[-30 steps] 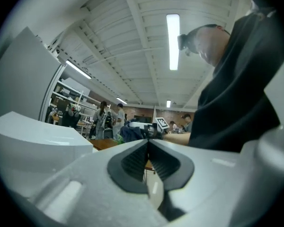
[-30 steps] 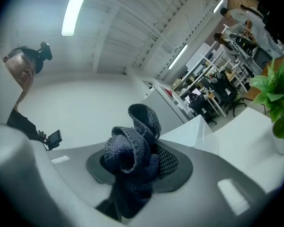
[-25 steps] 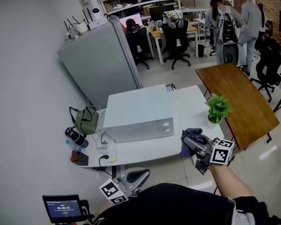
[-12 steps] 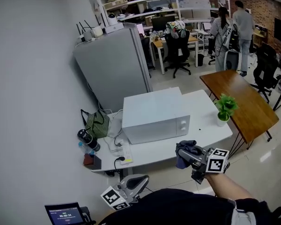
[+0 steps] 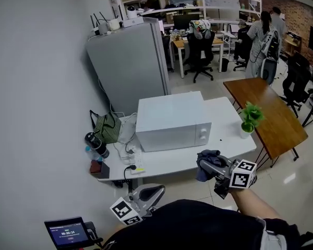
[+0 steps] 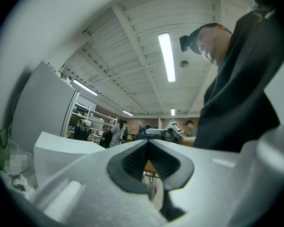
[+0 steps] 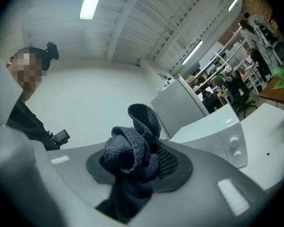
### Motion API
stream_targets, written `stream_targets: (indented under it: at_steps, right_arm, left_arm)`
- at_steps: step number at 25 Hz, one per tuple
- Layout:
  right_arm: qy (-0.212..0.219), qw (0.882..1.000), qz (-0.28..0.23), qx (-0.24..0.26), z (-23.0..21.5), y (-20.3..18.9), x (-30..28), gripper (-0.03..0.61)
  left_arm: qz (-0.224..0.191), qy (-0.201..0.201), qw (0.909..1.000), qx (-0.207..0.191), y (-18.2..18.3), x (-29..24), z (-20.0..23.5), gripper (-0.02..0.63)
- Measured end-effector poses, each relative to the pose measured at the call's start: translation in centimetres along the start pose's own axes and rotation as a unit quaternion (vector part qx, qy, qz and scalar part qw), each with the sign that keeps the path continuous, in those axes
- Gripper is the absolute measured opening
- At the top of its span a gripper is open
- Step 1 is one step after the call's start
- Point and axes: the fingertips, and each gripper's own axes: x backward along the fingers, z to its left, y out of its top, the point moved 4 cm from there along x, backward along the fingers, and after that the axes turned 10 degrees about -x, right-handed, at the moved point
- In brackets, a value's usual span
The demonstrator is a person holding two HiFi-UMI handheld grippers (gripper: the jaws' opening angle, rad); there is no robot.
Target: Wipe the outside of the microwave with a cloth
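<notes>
A white microwave point(image 5: 172, 121) stands on a white table point(image 5: 227, 120), its door and two knobs facing me; it also shows in the right gripper view as the microwave point(image 7: 217, 126). My right gripper point(image 5: 204, 164) hovers in front of the table's near edge, right of the microwave's front, shut on a bunched dark blue cloth point(image 5: 208, 158). In the right gripper view the cloth point(image 7: 132, 150) bulges out between the jaws. My left gripper point(image 5: 151, 192) hangs low near my body, below the table, with its jaws closed on nothing point(image 6: 148, 143).
A small potted plant point(image 5: 250, 120) stands at the table's right end. A green bag point(image 5: 107, 126), a dark bottle point(image 5: 96, 145) and a power strip point(image 5: 136, 163) lie left of the microwave. A grey fridge point(image 5: 130, 66) stands behind; a wooden table point(image 5: 271, 116) at right. People stand far back.
The head view has shifted, so the microwave and table sit a little lower and more central. My right gripper with the cloth keeps close to the table's near edge.
</notes>
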Motion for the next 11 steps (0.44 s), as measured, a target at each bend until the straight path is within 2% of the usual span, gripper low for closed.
stream_targets:
  at_steps: [5,11]
  right_arm:
    - [0.001,1.000,0.001,0.015,0.4,1.6,0.6,0.140]
    - [0.004,1.000,0.001,0.024,0.4,2.4,0.9,0.140]
  left_arm:
    - [-0.006,-0.001,0.9999,0.014,0.3,-1.2,0.0,0.005]
    - [-0.006,-0.010,0.9999,0.002,0.8,-2.5,-0.1,0.005]
